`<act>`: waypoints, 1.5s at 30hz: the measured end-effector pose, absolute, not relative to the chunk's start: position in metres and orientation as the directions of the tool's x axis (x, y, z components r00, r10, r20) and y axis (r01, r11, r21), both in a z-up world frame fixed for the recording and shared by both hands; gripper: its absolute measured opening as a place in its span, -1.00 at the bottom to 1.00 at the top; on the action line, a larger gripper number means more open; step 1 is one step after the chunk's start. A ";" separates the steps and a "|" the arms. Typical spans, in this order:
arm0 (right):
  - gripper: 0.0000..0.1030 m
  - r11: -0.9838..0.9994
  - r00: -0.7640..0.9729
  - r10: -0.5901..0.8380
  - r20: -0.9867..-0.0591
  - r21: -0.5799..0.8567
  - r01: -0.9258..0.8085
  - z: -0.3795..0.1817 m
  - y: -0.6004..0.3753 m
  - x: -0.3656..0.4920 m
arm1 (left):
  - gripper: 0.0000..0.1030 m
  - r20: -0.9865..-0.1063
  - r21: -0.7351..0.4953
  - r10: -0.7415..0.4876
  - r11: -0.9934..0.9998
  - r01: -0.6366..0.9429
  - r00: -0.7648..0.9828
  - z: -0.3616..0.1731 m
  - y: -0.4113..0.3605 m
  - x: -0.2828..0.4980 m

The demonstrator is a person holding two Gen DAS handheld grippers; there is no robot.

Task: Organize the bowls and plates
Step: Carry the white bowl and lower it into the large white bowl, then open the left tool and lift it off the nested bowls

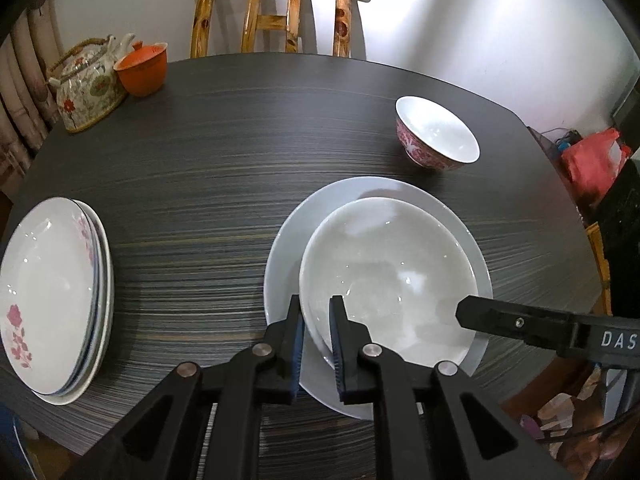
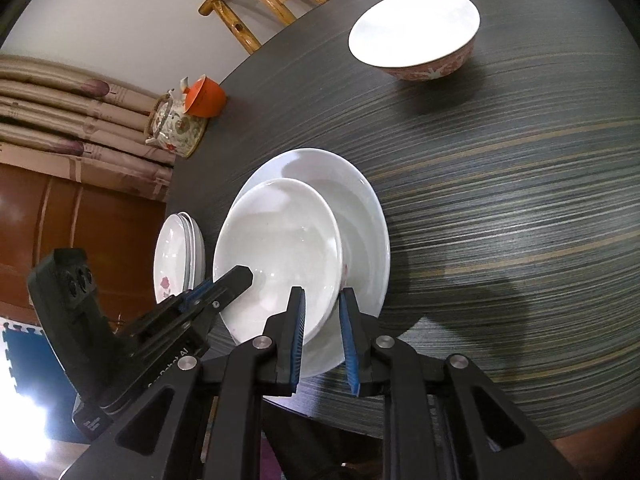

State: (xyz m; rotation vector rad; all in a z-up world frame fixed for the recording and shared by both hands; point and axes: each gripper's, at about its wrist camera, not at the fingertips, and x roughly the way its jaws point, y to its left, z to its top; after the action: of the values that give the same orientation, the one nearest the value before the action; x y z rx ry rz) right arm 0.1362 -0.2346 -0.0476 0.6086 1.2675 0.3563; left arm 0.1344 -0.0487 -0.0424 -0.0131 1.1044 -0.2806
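A plain white bowl (image 1: 384,272) (image 2: 280,248) lies in a wide white plate (image 1: 288,240) (image 2: 360,208), toward the plate's near side. My left gripper (image 1: 318,304) is shut on the bowl's near-left rim, one finger inside and one outside. My right gripper (image 2: 322,292) is shut on the opposite rim in the same way. The right gripper's black finger (image 1: 472,312) reaches over the rim in the left wrist view. The left gripper's finger (image 2: 240,276) shows at the bowl's left edge in the right wrist view. A bowl with a red pattern outside (image 1: 436,132) (image 2: 412,28) stands alone farther back.
The dark striped table (image 1: 240,140) (image 2: 500,200) also carries a stack of flowered plates (image 1: 48,292) (image 2: 176,256) at the left edge. A flowered teapot (image 1: 84,88) and an orange cup (image 1: 144,68) sit at the far left. A wooden chair (image 1: 276,16) stands behind the table.
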 end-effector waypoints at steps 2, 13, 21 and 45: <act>-0.64 0.788 0.276 0.570 -0.774 0.610 0.082 -0.047 -0.235 0.136 | -0.76 -0.877 -0.135 -0.218 0.967 0.216 0.428 -0.040 -0.049 0.132; -0.64 0.764 0.285 0.596 -0.751 0.640 0.088 -0.047 -0.244 0.132 | -0.52 -0.848 -0.091 -0.186 0.974 0.209 0.496 -0.018 -0.045 0.131; -0.48 0.730 0.341 0.615 -0.711 0.676 0.094 -0.039 -0.264 0.125 | -0.51 -0.848 -0.094 -0.185 0.975 0.202 0.497 -0.014 -0.039 0.128; 0.07 0.855 0.596 0.317 -0.737 0.494 0.155 -0.038 -0.370 0.095 | 0.20 -0.773 -0.181 -0.378 0.901 0.395 0.509 0.039 -0.092 0.126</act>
State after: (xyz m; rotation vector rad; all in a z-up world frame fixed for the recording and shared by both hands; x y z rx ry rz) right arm 0.0951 -0.3702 -0.0385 0.5567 0.9399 0.1000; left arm 0.1263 -0.0923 0.0388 0.0189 0.9267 -0.4656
